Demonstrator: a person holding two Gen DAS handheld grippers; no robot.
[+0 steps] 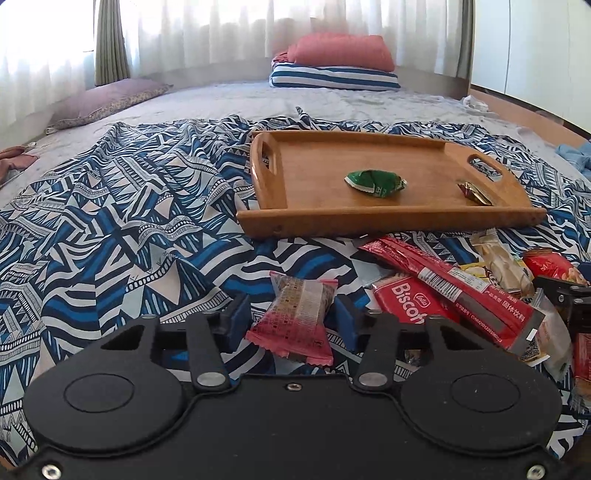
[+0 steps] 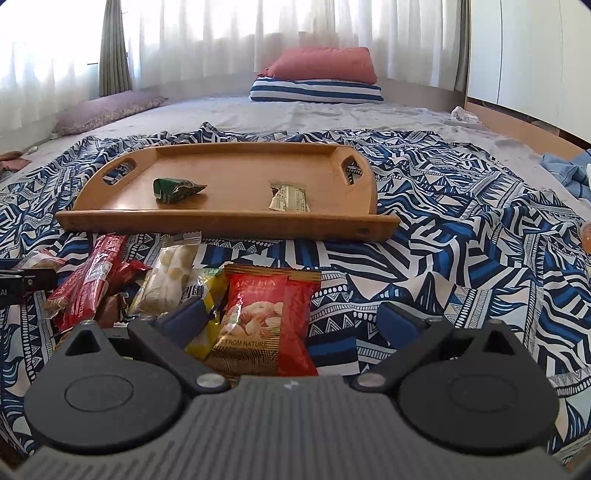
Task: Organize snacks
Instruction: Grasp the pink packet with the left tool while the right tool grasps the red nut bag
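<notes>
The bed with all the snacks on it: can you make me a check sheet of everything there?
Surface: bed under a blue patterned sheet.
Job's things: wooden tray holds a green packet and a small brown packet; snack pile lies in front of it.
Clutter: blue cloth at the right.
Grippers: left claw closes around a pink-wrapped snack; right claw open over a red nut packet.
Cables: nothing seen.
Surroundings: curtains, pillows.
</notes>
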